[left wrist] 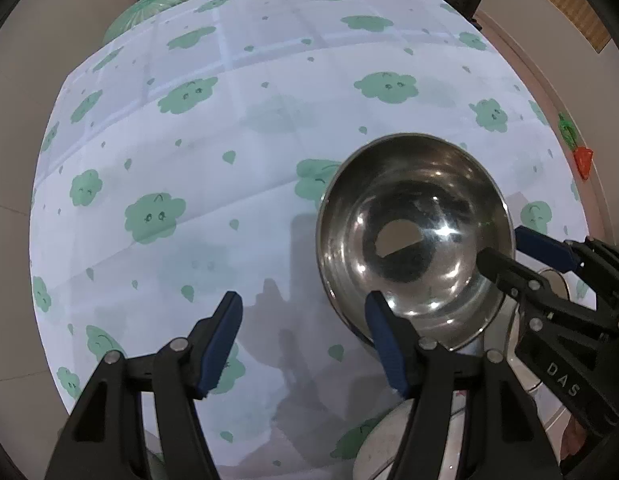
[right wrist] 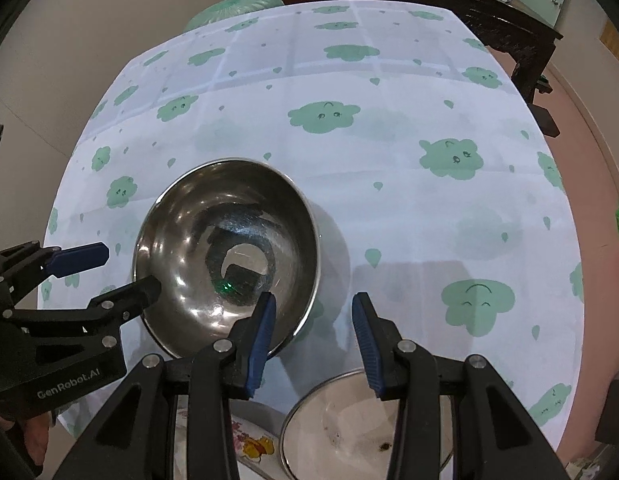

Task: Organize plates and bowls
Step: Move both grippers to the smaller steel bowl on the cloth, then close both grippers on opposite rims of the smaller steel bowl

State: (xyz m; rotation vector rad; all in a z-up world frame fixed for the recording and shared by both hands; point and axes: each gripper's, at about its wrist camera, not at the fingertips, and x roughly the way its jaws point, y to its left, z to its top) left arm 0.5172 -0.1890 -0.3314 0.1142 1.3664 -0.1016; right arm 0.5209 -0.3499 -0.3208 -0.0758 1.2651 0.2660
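Over tablecloth [left wrist: 237, 184], steel bowl [left wrist: 413, 232], left hand-held gripper [left wrist: 305, 340], right hand-held gripper [right wrist: 315, 324], both released, straddling its rim

Steel bowl [right wrist: 229, 256] on table [right wrist: 429, 208], lidded pot [right wrist: 365, 432] nearer, plate [right wrist: 249, 444] beside pot

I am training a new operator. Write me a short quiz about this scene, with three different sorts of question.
1. True or false: the steel bowl holds food.
2. The tablecloth's print is: A red stripes, B green clouds, C blue stars.
3. Fill in: the left gripper and the right gripper straddle the bowl's rim with jaws ___.
Key: 1 false; 2 B; 3 open.
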